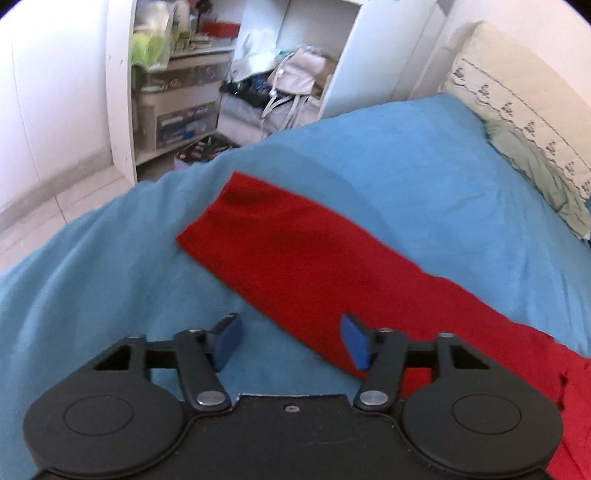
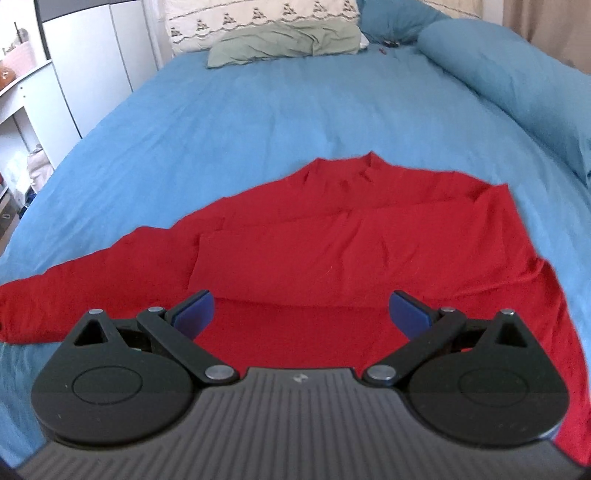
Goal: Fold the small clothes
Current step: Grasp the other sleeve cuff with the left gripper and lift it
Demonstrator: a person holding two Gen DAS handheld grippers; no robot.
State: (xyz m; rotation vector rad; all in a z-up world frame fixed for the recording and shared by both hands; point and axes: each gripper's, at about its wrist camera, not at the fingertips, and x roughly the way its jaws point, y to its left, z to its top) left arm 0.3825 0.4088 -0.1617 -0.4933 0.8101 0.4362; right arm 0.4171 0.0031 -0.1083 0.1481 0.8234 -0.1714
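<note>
A red long-sleeved top (image 2: 332,240) lies on the blue bedspread (image 2: 295,110). One sleeve is folded across its body; the other sleeve (image 1: 295,254) stretches out flat to the left. My left gripper (image 1: 291,341) is open and empty, just above the near edge of that outstretched sleeve. My right gripper (image 2: 301,314) is open wide and empty, hovering over the top's lower body.
A patterned pillow (image 2: 258,22) and a crumpled green cloth (image 2: 284,42) lie at the head of the bed. A blue bolster (image 2: 517,74) runs along the right side. White shelves (image 1: 177,81) with clutter and bags (image 1: 284,85) stand beyond the bed's left edge.
</note>
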